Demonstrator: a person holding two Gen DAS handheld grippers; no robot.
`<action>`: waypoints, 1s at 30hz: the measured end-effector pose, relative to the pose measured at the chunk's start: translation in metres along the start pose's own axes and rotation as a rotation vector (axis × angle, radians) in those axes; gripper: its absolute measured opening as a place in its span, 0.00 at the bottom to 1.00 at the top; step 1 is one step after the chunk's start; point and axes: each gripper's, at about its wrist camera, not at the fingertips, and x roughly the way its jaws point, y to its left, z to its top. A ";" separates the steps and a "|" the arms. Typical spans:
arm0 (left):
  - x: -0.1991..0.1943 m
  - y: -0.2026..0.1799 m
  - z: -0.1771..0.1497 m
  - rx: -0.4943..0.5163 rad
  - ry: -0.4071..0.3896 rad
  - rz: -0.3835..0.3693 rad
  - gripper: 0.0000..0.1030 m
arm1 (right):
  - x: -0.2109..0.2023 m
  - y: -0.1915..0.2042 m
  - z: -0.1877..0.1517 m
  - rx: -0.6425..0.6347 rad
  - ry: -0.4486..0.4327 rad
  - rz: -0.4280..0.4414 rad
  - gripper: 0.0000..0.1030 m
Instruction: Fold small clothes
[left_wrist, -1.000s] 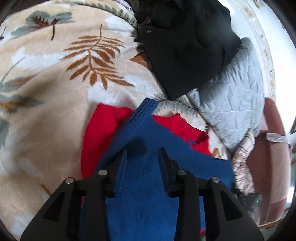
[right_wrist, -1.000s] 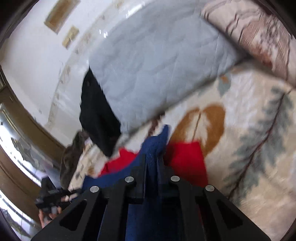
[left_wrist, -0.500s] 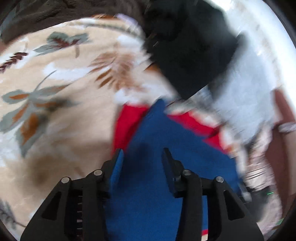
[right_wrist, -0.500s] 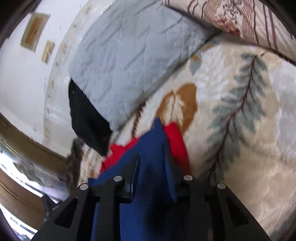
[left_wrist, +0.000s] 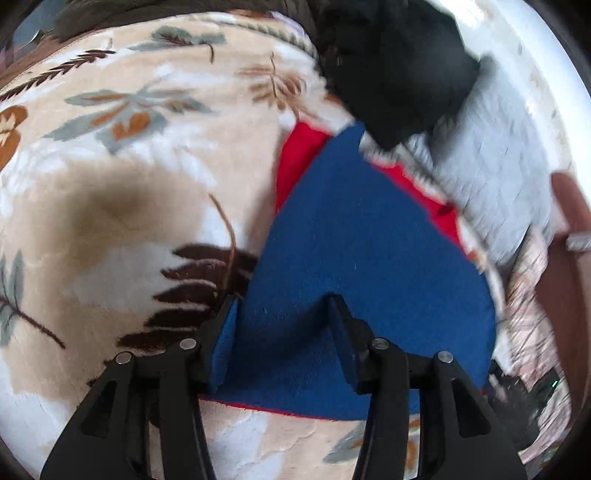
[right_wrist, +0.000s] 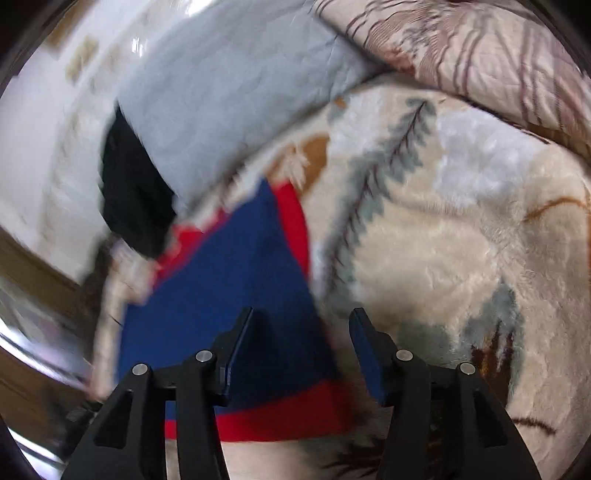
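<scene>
A small garment, blue (left_wrist: 354, 258) on top with red (left_wrist: 295, 158) showing around its edges, lies flat on a cream blanket with leaf prints (left_wrist: 129, 184). It also shows in the right wrist view, blue part (right_wrist: 229, 295) and red edge (right_wrist: 291, 413). My left gripper (left_wrist: 282, 306) is open and empty, just above the garment's near left corner. My right gripper (right_wrist: 303, 321) is open and empty, over the garment's near right corner.
A black garment (left_wrist: 391, 62) lies beyond the blue one, next to a grey quilted cover (left_wrist: 495, 177); both show in the right wrist view, black (right_wrist: 133, 192) and grey (right_wrist: 229, 96). A striped patterned pillow (right_wrist: 461, 55) lies at the far right.
The right gripper has let go of the blue cloth and opened. Both grippers have pulled back toward the near edge, and the blue layer now lies flat over the red.
</scene>
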 end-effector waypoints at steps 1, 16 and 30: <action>-0.001 -0.005 0.003 0.040 -0.011 0.026 0.46 | 0.003 0.005 -0.001 -0.041 0.005 0.011 0.20; -0.034 -0.036 0.006 0.125 -0.197 0.034 0.54 | -0.024 -0.005 0.016 0.034 -0.178 0.121 0.17; -0.017 -0.028 0.011 0.111 -0.205 0.144 0.73 | 0.000 0.027 0.018 -0.085 -0.182 0.099 0.20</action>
